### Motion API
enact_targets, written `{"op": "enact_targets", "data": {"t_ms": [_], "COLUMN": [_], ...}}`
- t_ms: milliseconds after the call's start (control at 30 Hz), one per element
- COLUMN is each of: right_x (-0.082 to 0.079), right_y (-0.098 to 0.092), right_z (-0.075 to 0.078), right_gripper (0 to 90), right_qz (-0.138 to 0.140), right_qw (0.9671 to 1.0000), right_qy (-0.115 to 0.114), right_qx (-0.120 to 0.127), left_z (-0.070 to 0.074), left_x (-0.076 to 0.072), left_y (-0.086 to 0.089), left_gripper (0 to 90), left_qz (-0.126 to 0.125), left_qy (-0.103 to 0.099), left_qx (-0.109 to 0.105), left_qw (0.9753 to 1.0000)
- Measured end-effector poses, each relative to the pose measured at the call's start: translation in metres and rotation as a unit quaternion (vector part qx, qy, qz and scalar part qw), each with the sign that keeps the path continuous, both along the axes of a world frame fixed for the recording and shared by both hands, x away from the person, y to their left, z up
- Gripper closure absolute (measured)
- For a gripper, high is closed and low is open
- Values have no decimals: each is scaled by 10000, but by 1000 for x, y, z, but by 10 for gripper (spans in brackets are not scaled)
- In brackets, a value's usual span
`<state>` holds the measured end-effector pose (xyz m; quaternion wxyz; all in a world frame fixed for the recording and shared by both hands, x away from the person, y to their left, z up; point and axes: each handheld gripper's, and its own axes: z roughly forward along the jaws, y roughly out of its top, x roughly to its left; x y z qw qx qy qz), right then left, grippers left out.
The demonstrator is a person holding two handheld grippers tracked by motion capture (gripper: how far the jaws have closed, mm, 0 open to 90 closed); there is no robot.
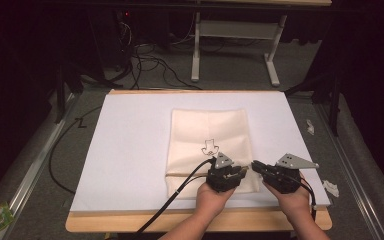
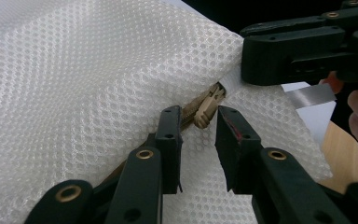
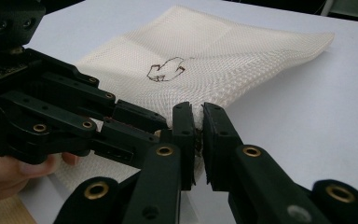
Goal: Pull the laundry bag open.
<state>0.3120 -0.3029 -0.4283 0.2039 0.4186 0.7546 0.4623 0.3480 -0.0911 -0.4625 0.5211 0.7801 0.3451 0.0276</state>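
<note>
On the table, seen from the high view:
Table surface: a wooden table (image 1: pixel 130 222) carries a white sheet (image 1: pixel 130 150), and a cream mesh bag (image 1: pixel 207 135) lies flat near the sheet's centre.
Bag marking: a small dark line drawing (image 1: pixel 209 147) sits at about 6 o'clock from the bag's middle.
Left gripper (image 1: pixel 243 171): held in the left hand (image 1: pixel 211 197) over the bag's near right corner, at roughly 5 o'clock from the drawing, its jaws aimed toward 3 o'clock.
Right gripper (image 1: pixel 254 166): held in the right hand (image 1: pixel 291 199) just off the bag's right edge, its jaws aimed toward 9 o'clock, tip to tip with the left one.
Floor: cables (image 1: pixel 145 62) and a white table frame (image 1: pixel 235 30) lie at 12 o'clock beyond the table.

Left gripper view:
Bag: white-looking mesh takes up the upper left, with a tan zipper pull (image 2: pixel 207 109) poking out at its seam.
Left gripper (image 2: pixel 199 128): jaws parted, one each side of the zipper pull, neither clearly pressing it.
Right gripper (image 2: pixel 242 60): comes in from 2 o'clock, its tip at the mesh edge just above the pull.

Right gripper view:
Right gripper (image 3: pixel 198 122): jaws clenched on the near edge of the mesh bag (image 3: pixel 223 60), fabric pinched in the narrow slit.
Left gripper (image 3: pixel 161 127): reaches in from 9 o'clock, its tip beside the pinched edge; whether it touches the right jaw I cannot tell.
Drawing (image 3: pixel 165 70): at 12 o'clock from the jaws, on the bag's upper face.
</note>
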Motion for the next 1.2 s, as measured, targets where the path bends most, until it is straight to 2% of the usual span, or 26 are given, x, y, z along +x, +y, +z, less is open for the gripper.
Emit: {"op": "enact_targets", "data": {"t_ms": [67,300,500,600,667,833,1100,1167,1200], "right_x": [0,0,1,1,0,-1,-1,0,0], "right_y": [-1,-2,-5,-3,-3,1,1,1,1], "right_z": [0,0,-1,-1,-2,0,-1,-1,-1], "right_gripper": [854,853,853,853,854,853,855,858,860], "right_qz": [-25,-69,-105,-53,19,109,46,40,15], "right_qw": [10000,10000,9999,10000,9999,9997,10000,9999,9999], "right_qy": [-13,-48,-35,-29,14,-21,-6,3,25], "right_qx": [9,-18,3,11,145,208,88,115,156], "left_z": [0,4,9,11,12,9,5,3,2], "left_x": [-1,-5,-6,-5,-3,-2,-2,0,1], "left_y": [0,-3,1,3,3,0,2,5,7], "left_gripper": [763,854,867,867,862,847,870,872,872], "left_qz": [-27,-110,-139,-97,-67,-64,-110,-94,-112], "left_qy": [-61,-263,-401,-372,-382,-286,-310,-268,-172], "left_qx": [-29,-93,-275,-404,-493,-498,-482,-562,-636], "left_qw": [10000,9996,9987,9984,9980,9983,9983,9980,9978]}}
